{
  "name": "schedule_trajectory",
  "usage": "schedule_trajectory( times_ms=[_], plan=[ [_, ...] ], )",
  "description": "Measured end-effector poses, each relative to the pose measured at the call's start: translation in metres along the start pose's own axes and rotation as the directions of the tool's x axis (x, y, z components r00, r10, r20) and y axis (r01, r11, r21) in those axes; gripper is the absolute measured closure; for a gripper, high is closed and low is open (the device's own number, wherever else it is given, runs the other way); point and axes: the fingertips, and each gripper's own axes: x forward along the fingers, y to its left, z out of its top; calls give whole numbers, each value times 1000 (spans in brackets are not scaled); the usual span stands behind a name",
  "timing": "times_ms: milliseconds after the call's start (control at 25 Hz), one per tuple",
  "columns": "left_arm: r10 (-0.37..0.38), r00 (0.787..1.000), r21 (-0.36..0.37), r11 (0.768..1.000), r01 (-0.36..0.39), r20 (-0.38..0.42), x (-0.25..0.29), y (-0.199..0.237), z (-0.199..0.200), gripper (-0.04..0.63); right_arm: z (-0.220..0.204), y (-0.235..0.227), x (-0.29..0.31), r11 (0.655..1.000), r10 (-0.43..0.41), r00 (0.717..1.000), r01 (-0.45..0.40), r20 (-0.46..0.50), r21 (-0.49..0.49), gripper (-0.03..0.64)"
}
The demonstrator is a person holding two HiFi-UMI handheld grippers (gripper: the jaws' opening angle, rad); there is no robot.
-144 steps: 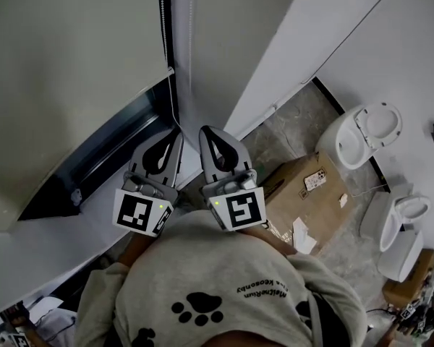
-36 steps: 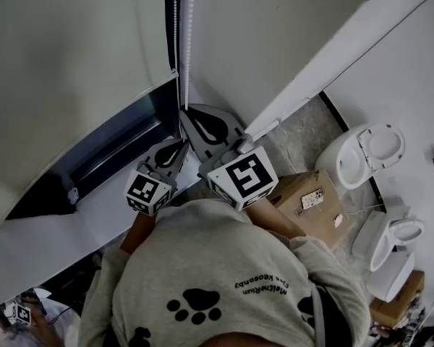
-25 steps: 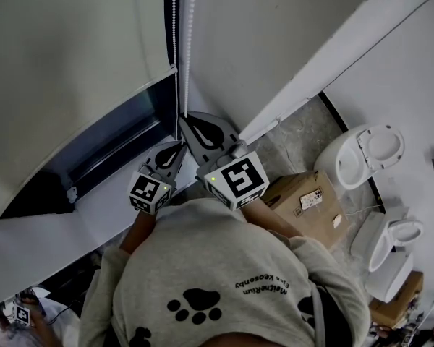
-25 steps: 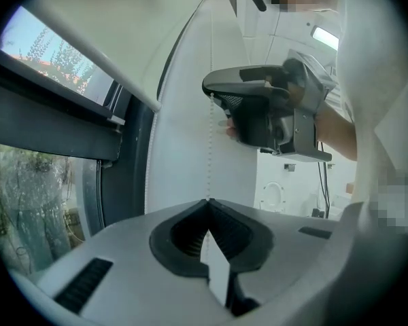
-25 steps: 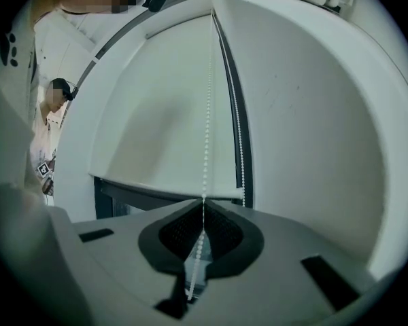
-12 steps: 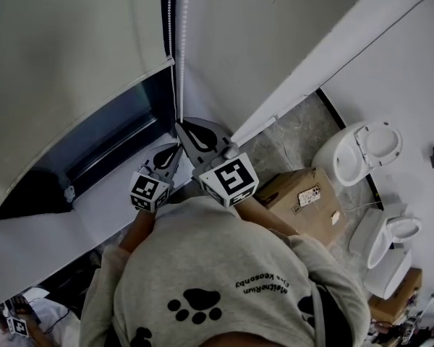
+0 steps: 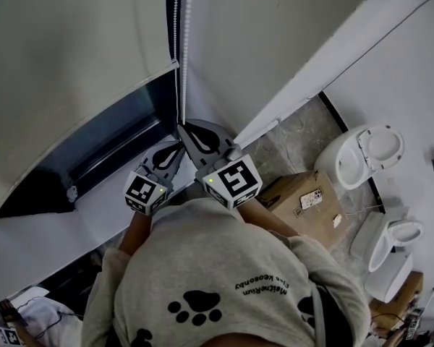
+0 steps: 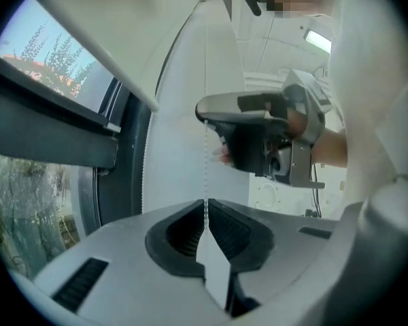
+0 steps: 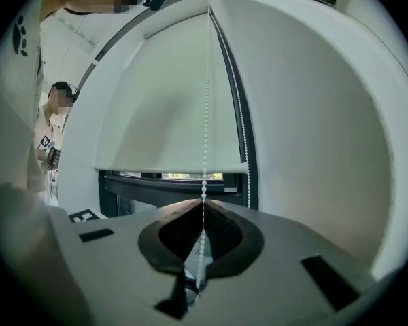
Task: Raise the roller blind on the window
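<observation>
Two tongs, left (image 8: 205,206), right (image 9: 203,206), on chain (image 9: 205,148)

Daylight is coming in through the dark-framed window (image 7: 108,149), and green trees (image 8: 49,51) are showing outside. On the mottled grey floor (image 7: 296,132) a cardboard box (image 7: 304,196) is lying near white toilets (image 7: 362,147), below a plain white wall (image 7: 267,35).

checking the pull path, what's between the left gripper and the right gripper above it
Only a run of the bead chain, hanging straight from the right gripper down into the left gripper; the left gripper view shows it.
</observation>
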Motion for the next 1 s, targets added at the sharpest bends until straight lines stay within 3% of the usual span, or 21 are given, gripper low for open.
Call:
schedule_trajectory(
  times_ms=[360, 520, 840, 920, 1000],
  plan=[
    [33, 997, 11, 999, -34, 64, -20, 4, 70, 586, -2, -6, -2, 1000, -2, 1000, 2, 1, -2, 606],
    [14, 996, -10, 1000, -14, 84, -25, 5, 96, 586, -6, -8, -2, 1000, -9, 1000, 9, -1, 2, 606],
    [14, 991, 50, 999, -21, 133, -30, 6, 156, 581, -8, 0, 2, 1000, 1, 1000, -1, -11, -3, 606],
    [4, 991, 50, 999, -11, 136, -22, 6, 166, 471, -7, -1, 2, 1000, 2, 1000, -3, -14, -4, 606],
    [-6, 990, 48, 999, -1, 144, -16, 7, 175, 468, -10, -3, 3, 1000, 4, 1000, -4, -18, -4, 606]
  ],
)
